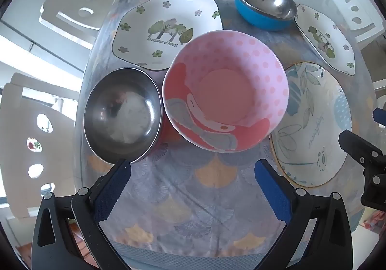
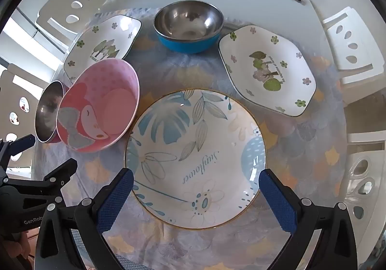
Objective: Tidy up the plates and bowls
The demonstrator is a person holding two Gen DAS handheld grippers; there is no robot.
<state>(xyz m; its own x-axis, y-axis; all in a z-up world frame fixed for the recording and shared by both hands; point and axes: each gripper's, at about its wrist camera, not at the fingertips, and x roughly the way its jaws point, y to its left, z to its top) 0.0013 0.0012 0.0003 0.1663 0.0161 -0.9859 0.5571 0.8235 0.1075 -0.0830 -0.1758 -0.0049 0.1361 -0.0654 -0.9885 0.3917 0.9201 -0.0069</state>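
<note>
Right wrist view: I'm holding both claws spread, empty; round plate point(image 2: 195, 159) below my right gripper point(image 2: 196, 200), nothing stacked yet.

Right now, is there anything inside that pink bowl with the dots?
No. The pink bowl is empty; its plain pink bottom shows. What lies under it on the patterned cloth cannot be seen.

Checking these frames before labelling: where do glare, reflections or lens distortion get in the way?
Left wrist view: fisheye bends the table edge; the steel bowl with red outside holds a blurry white reflection. Right wrist view: small glints on the round blue-leaf plate; bright window blows out at left; the blue-sided steel bowl reflects dark shapes.
</note>
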